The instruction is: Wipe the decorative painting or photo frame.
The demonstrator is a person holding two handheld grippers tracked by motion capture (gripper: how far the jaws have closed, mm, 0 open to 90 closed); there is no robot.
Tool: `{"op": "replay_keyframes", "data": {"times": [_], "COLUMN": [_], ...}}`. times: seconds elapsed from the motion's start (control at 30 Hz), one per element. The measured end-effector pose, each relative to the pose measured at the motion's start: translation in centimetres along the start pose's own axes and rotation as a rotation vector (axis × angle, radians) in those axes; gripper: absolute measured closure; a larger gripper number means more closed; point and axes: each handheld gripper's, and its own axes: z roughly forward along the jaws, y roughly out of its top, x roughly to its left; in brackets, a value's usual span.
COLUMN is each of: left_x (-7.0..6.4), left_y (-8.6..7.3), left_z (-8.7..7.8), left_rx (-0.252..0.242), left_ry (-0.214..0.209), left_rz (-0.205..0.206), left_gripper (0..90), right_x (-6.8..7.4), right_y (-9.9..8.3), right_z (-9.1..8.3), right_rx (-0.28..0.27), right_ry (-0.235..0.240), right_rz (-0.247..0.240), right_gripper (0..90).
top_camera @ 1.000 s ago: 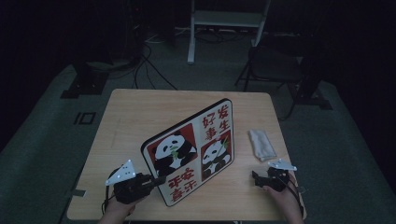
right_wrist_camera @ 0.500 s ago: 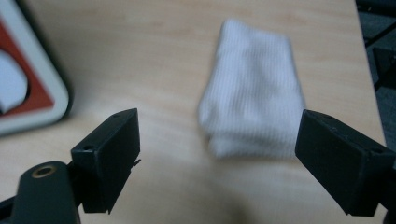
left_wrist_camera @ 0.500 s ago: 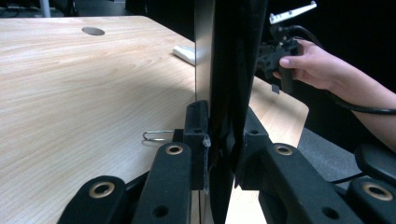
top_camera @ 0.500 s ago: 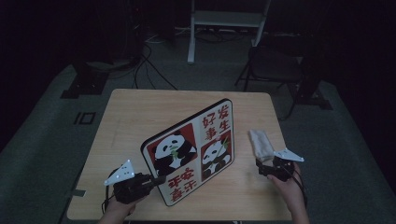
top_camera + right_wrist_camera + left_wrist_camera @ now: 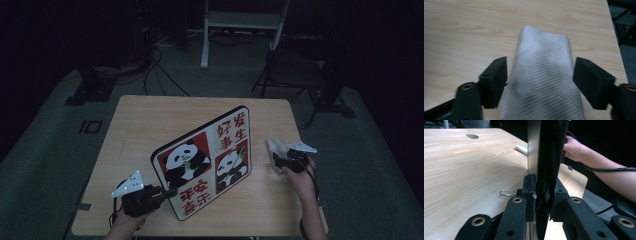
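Left tongs (image 5: 167, 192) are clenched on the lower edge of the panda board (image 5: 207, 160), which stands on edge, tilted, on the near half of the surface (image 5: 150, 120). In the left gripper view both jaws press the board's thin edge (image 5: 544, 170); a wire clip (image 5: 507, 192) lies just beside them.

Right tongs (image 5: 540, 72) are released, jaws wide either side of a folded grey cloth (image 5: 546, 75) lying flat near the right edge, just beside the board.

Risks, as judged:
- The board is held at one low corner only. A slack grip or a twist of the wrist could let it tip and fall flat, possibly onto the cloth or the right hand (image 5: 300, 175).
- The right tongs look set wider than the cloth; closing flat may only bunch it or skid it off the edge.

Surface: pale wood grain, with a cable hole (image 5: 472, 136) at the far side.

Room: dark, grey carpet, cables (image 5: 160, 70) on the floor, a white stand (image 5: 245, 22) and a folding chair (image 5: 295, 75) beyond.
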Motion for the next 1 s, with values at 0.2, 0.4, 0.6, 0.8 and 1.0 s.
{"op": "replay_keyframes", "data": {"times": [0.2,0.4,0.6,0.8,1.0], "left_x": [-0.2,-0.2,-0.3,-0.3,-0.3], "left_y": [0.0,-0.1,-0.1,-0.2,-0.1], "left_z": [0.0,0.0,0.0,0.0,0.0], "left_rx": [0.001,-0.002,-0.004,-0.003,-0.004], "left_ry": [0.006,0.002,0.006,0.006,0.006], "left_rz": [0.004,-0.002,-0.003,-0.003,-0.003], "left_gripper": [79.0,79.0,78.9,78.8,79.0], "right_x": [-0.6,-0.1,0.6,1.4,1.6], "right_y": [0.0,-0.7,-0.1,0.4,1.4], "right_z": [1.4,2.4,2.3,1.6,-1.7], "right_rx": [0.027,0.057,0.087,0.104,0.02], "right_ry": [0.011,0.019,0.08,0.087,0.151], "right_rz": [0.035,0.044,-0.003,0.03,0.052], "right_gripper": [37.4,38.9,75.7,79.1,79.2]}}
